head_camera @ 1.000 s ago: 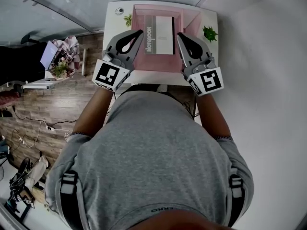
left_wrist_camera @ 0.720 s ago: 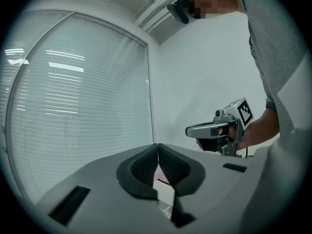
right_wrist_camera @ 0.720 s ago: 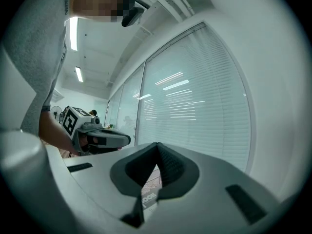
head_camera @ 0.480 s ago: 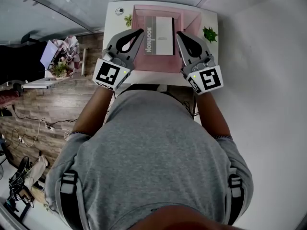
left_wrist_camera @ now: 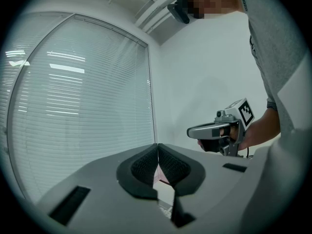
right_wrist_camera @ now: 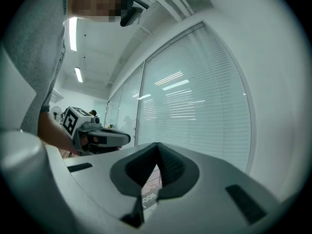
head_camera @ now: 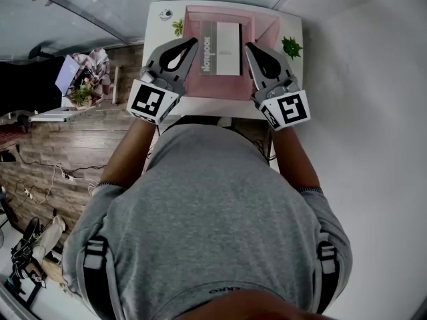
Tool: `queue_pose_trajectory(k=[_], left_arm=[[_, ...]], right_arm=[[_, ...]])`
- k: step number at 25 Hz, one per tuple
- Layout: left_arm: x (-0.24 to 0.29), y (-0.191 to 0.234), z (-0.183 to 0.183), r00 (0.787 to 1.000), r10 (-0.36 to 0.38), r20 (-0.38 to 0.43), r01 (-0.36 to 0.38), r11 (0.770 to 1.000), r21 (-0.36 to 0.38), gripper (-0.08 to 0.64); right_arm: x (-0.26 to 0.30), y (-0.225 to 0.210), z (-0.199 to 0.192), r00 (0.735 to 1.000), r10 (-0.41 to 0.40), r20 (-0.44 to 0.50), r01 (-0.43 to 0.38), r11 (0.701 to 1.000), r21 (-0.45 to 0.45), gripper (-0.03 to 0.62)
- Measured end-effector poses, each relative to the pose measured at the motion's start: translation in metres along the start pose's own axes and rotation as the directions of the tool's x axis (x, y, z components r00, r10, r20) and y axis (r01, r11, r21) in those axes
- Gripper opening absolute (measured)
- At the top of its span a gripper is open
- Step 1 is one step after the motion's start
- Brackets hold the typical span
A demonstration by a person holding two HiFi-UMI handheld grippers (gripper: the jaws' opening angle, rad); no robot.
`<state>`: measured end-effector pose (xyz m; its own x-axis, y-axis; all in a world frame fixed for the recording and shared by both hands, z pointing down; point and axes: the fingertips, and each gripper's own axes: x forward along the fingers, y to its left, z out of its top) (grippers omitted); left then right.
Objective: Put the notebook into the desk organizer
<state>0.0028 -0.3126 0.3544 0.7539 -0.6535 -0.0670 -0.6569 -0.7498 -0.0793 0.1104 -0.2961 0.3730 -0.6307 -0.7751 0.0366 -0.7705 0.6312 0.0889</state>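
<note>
A grey and white notebook (head_camera: 222,48) lies flat inside the pink desk organizer (head_camera: 217,87) on the white desk (head_camera: 155,25). My left gripper (head_camera: 193,43) hovers at the organizer's left side, jaws shut with nothing between them. My right gripper (head_camera: 248,46) hovers at the notebook's right edge, also shut and holding nothing. In the left gripper view the left gripper (left_wrist_camera: 157,156) points upward at a window blind, with the right gripper (left_wrist_camera: 222,130) beyond it. In the right gripper view a strip of the notebook (right_wrist_camera: 148,199) shows below the shut right gripper (right_wrist_camera: 157,155).
A small green plant (head_camera: 291,47) stands at the desk's right edge and another (head_camera: 178,27) at the organizer's back left. A small round object (head_camera: 167,15) sits at the back left corner. To the left, a wooden floor (head_camera: 80,152) holds clutter. A white wall runs along the right.
My left gripper has shifted slightly left and away from me. The right gripper and the notebook stay where they were.
</note>
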Motion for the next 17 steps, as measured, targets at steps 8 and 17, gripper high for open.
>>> queue_pose_trajectory(k=[8,17], left_arm=[[-0.0041,-0.0005,-0.002,1.0,0.001,-0.005,-0.001,1.0,-0.001,0.02],[-0.0082,-0.0015,-0.0015,1.0,0.006,-0.002,-0.006,1.0,-0.013,0.02]], right_arm=[[-0.001,0.0037,0.0017,1.0,0.004,-0.004,-0.004,1.0,-0.008,0.006],[-0.0022,0.007,0.0039,1.0,0.005,0.0,-0.005,1.0,-0.008,0.006]])
